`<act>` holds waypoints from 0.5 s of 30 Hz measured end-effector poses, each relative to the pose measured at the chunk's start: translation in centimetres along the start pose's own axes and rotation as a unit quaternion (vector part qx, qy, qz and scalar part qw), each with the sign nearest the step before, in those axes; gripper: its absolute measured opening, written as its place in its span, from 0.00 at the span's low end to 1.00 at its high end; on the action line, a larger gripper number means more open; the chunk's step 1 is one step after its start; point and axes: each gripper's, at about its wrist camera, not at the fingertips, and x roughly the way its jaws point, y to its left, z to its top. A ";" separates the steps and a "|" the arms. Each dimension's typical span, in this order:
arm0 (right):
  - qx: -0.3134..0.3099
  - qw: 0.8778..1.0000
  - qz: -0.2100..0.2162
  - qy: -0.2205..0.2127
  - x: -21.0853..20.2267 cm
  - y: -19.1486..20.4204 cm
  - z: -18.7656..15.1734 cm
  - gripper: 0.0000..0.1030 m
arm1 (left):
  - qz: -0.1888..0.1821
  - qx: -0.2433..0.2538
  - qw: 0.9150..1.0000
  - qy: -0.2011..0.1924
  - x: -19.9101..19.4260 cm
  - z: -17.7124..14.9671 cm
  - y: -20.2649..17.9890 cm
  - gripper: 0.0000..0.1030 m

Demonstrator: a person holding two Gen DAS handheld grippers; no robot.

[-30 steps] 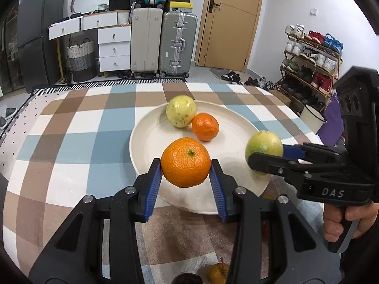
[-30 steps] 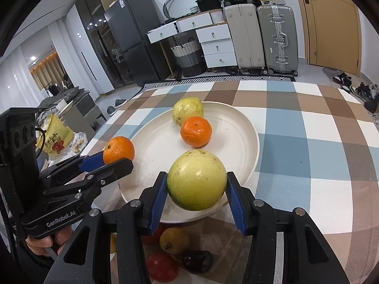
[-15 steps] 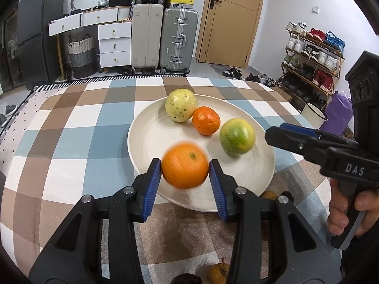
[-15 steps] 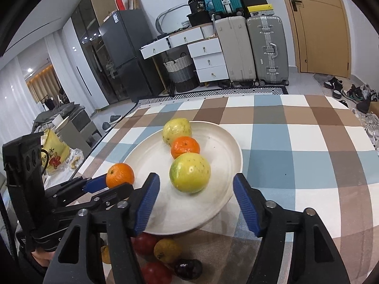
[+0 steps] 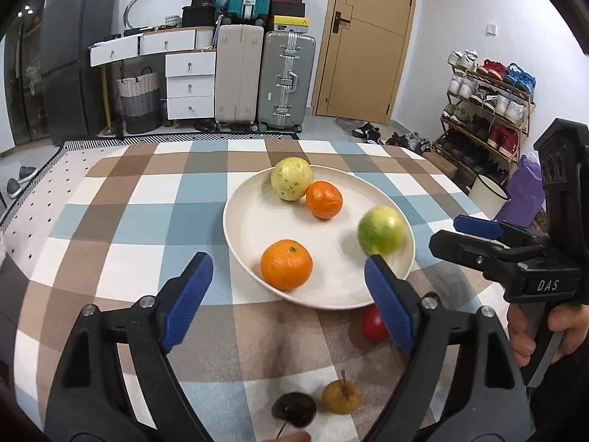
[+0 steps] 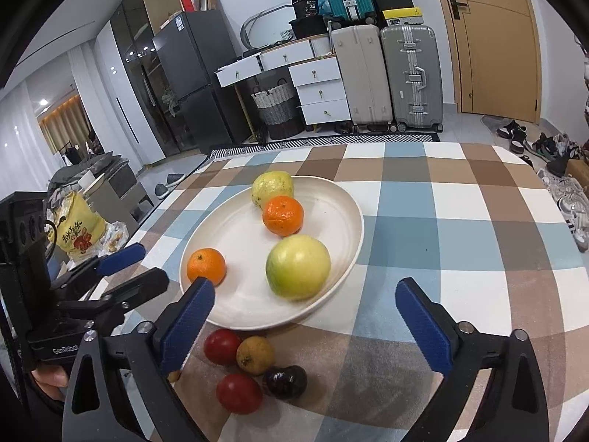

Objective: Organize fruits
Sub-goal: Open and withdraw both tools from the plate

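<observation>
A cream plate [image 5: 254, 221] [image 6: 235, 228] on the checked tablecloth holds a yellow-green fruit [image 5: 291, 178] [image 6: 272, 188], a small orange [image 5: 324, 199] [image 6: 283, 215], a large green-yellow fruit [image 5: 381, 230] [image 6: 297, 267] and an orange [image 5: 286, 264] [image 6: 205, 266]. My left gripper [image 5: 291, 304] [image 6: 129, 269] is open and empty, just short of the orange at the plate's near rim. My right gripper [image 6: 305, 326] [image 5: 467, 235] is open and empty, drawn back from the green-yellow fruit.
Loose small fruits lie on the cloth before the plate: two red ones [image 6: 222, 346] [image 6: 239, 393], a brownish-yellow one [image 6: 255, 354] [image 5: 341, 397] and a dark one [image 6: 286, 381] [image 5: 293, 409]. Suitcases [image 5: 285, 81] and drawers stand beyond the table's far edge.
My left gripper opened and let the orange down onto the plate. My right gripper released the green-yellow fruit onto the plate. Both grippers pulled back toward me.
</observation>
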 end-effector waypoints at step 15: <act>-0.023 1.000 0.000 0.018 -2.4 -0.2 -2.4 0.99 | 0.012 -0.025 1.000 0.005 -3.8 -3.2 1.6 0.99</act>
